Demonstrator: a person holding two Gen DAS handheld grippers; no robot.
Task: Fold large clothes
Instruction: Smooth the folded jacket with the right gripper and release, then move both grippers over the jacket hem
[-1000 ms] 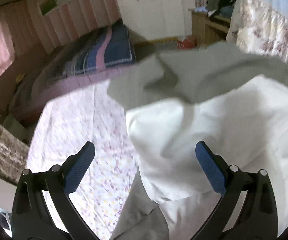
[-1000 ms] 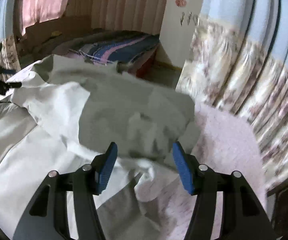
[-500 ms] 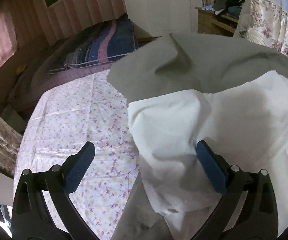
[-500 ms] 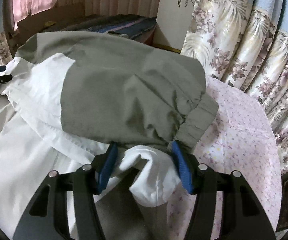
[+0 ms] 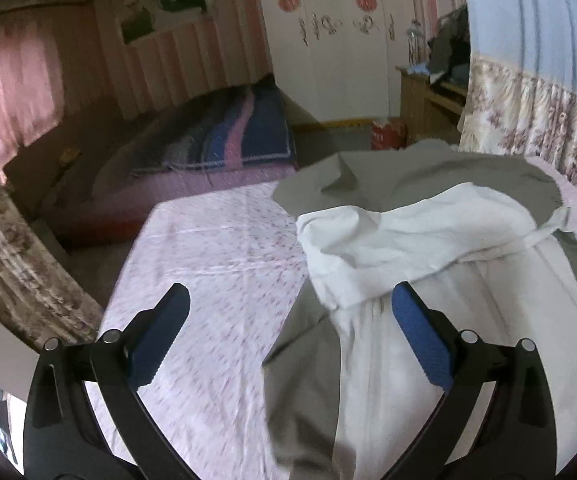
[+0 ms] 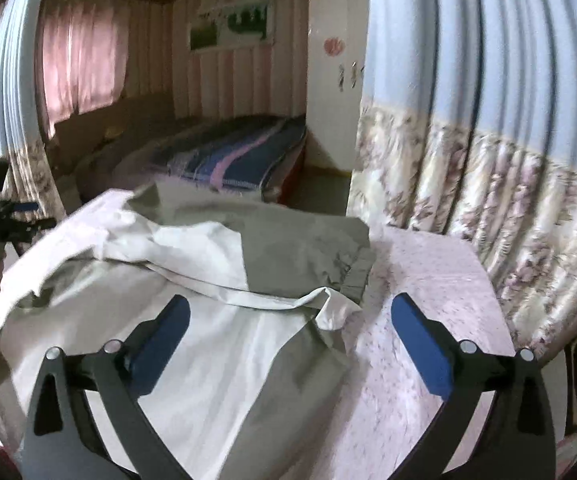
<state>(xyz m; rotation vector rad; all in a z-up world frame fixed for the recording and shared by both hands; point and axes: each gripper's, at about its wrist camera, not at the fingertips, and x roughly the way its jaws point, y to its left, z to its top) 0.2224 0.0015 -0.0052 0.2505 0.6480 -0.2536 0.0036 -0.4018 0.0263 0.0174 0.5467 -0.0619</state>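
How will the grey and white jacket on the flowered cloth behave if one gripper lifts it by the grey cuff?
The jacket will probably hang limp: it already lies in soft folds and creases. It seems thin, so likely light for its size. The folded-over sleeve would probably slide off and undo the fold, since it only lies loose on top, and both the left gripper and right gripper are off it.

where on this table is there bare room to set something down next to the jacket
Bare floral pink tablecloth lies left of the grey-and-white jacket, out to the table edge. A narrower strip runs between the jacket's cuff and the floral curtain. The middle is crowded with jacket.
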